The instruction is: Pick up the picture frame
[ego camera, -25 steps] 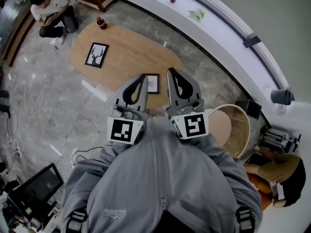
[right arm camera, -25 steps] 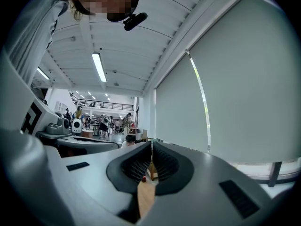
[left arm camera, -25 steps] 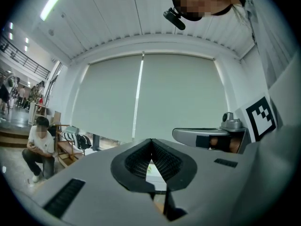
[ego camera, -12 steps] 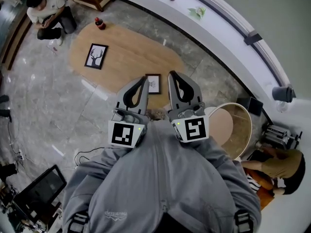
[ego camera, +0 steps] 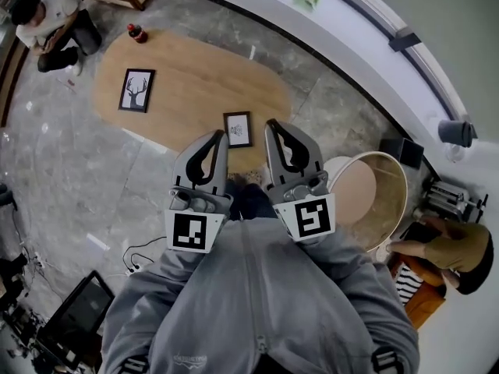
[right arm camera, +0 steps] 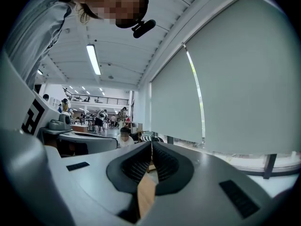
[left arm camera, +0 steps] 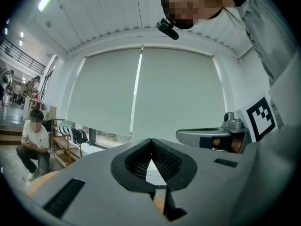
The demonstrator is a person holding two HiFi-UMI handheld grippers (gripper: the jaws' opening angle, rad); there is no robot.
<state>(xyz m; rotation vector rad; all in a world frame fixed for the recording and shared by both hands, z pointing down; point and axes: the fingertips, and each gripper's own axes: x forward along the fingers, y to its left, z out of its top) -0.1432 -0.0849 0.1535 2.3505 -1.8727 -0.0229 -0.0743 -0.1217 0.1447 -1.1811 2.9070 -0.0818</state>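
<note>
Jaws tight together, empty, on my level, side-by-side left gripper (ego camera: 221, 134) and right gripper (ego camera: 270, 124); small picture frame (ego camera: 238, 128) on table (ego camera: 195, 80), seen between their tips.

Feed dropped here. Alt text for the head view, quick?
The left gripper and right gripper are shut and empty, side by side before an oval wooden table. On it are a small picture frame near the grippers and a deer picture frame farther left.

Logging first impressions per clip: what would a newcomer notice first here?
The left gripper and right gripper, both shut and empty, sit side by side in the head view's middle. Beyond their tips a small picture frame lies on the oval wooden table, a larger deer picture farther left.
</note>
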